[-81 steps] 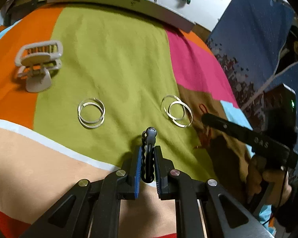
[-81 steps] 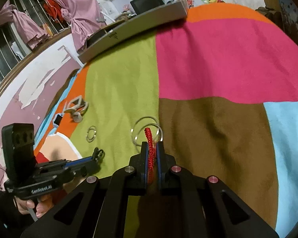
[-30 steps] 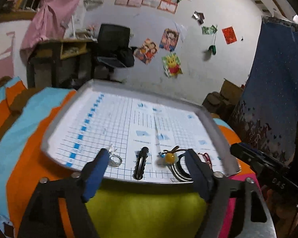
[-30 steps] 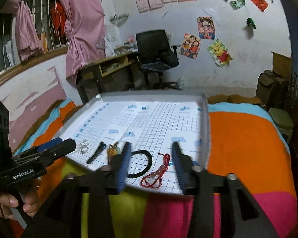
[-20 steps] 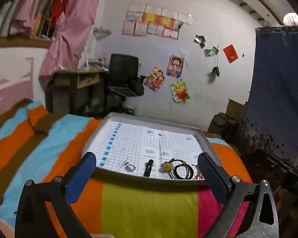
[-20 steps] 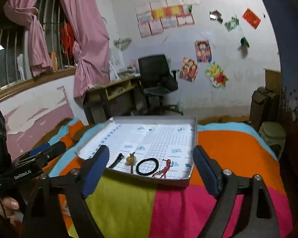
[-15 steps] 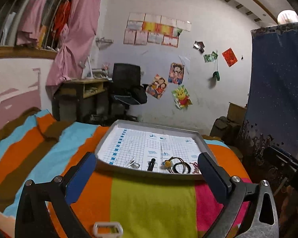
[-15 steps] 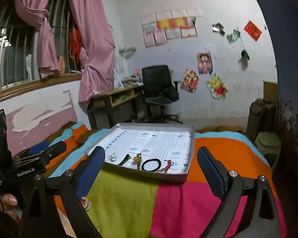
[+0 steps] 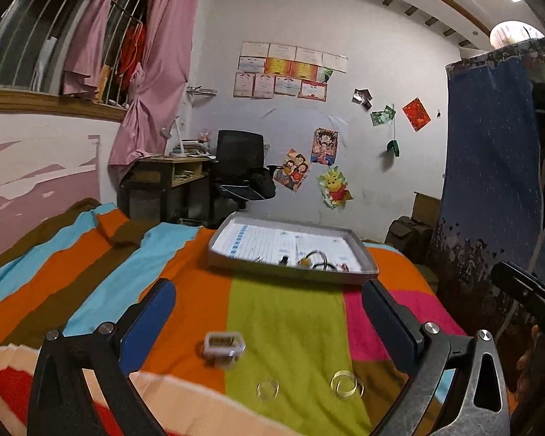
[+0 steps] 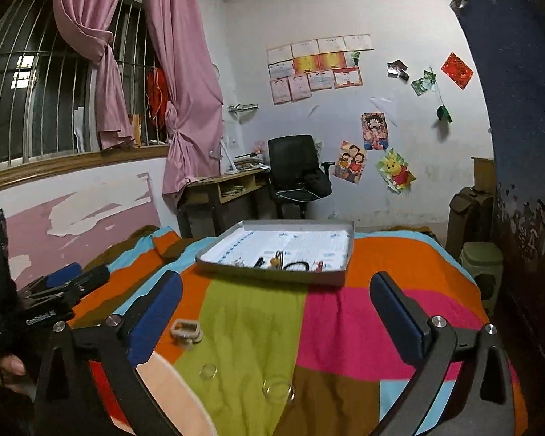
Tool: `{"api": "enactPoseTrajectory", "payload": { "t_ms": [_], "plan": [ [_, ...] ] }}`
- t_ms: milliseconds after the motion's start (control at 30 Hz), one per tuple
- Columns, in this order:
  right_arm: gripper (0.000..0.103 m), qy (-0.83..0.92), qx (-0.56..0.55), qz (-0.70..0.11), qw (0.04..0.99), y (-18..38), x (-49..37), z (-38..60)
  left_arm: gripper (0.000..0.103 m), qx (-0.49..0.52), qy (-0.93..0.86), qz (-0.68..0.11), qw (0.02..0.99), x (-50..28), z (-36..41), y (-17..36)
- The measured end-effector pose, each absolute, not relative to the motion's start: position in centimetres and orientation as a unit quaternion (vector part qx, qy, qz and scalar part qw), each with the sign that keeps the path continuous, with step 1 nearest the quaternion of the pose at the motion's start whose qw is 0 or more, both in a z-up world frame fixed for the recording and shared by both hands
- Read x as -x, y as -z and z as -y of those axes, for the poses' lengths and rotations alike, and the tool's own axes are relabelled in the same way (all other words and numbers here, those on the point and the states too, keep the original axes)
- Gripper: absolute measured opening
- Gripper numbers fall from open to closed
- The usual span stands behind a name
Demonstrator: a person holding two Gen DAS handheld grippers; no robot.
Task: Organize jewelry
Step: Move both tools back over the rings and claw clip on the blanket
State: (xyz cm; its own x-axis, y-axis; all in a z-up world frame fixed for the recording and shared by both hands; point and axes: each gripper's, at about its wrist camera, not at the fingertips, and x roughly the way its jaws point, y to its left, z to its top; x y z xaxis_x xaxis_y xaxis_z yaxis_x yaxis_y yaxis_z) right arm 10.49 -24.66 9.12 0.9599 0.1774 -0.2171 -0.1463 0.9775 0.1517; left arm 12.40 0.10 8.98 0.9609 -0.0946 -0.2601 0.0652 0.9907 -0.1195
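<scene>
Both tongs gape empty | left tongs [image 9: 269, 323], right tongs [image 10: 276, 312] level above blanket [image 10: 258, 312]

text: "GenRobot.AI" — white print | on: left gripper [image 10: 60, 283] body — right wrist view

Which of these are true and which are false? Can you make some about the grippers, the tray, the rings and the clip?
1. Both grippers are wide open and hold nothing. True: the left gripper and the right gripper are open and hold nothing.
2. The tray is on the floor. False: it sits on the striped blanket.
3. Two sets of shiny rings lie on the green stripe. True: one set and the other lie there.
4. The pale hair clip is inside the tray. False: it lies on the blanket, nearer the grippers.
5. The tray is empty. False: small jewelry pieces lie in it.
</scene>
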Motion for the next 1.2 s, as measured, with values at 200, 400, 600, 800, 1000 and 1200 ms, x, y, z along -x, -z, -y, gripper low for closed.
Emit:
{"api": "enactPoseTrajectory", "payload": {
  "t_ms": [200, 400, 600, 800, 1000, 1200],
  "plan": [
    [0.102, -0.074, -0.069, -0.127, 0.987, -5.9, -7.7, 24.9, 0.103, 0.056, 0.029, -0.146, 0.987, -8.4, -0.9, -6.8],
    [0.102, -0.067, -0.064, -0.144, 0.985, -3.1, -5.5, 24.7, 0.103, 0.050, 0.021, -0.172, 0.984, -6.2, -1.2, -4.3],
    [0.102, -0.067, -0.054, -0.169, 0.982, -0.9, -4.4, 24.7, 0.103, 0.046, 0.019, -0.217, 0.975, -4.9, -1.1, -1.9],
    [0.102, -0.069, -0.051, -0.188, 0.979, 0.7, -4.2, 24.1, 0.103, 0.031, 0.024, -0.230, 0.972, -4.5, -0.2, -0.8],
    [0.102, -0.070, -0.058, -0.186, 0.978, 1.0, -4.6, 23.9, 0.103, 0.027, 0.024, -0.224, 0.974, -4.6, 0.1, -0.8],
    [0.102, -0.076, -0.059, -0.182, 0.979, 0.9, -5.9, 23.1, 0.103, 0.026, 0.018, -0.217, 0.976, -5.4, -0.1, -1.0]
  ]
}}
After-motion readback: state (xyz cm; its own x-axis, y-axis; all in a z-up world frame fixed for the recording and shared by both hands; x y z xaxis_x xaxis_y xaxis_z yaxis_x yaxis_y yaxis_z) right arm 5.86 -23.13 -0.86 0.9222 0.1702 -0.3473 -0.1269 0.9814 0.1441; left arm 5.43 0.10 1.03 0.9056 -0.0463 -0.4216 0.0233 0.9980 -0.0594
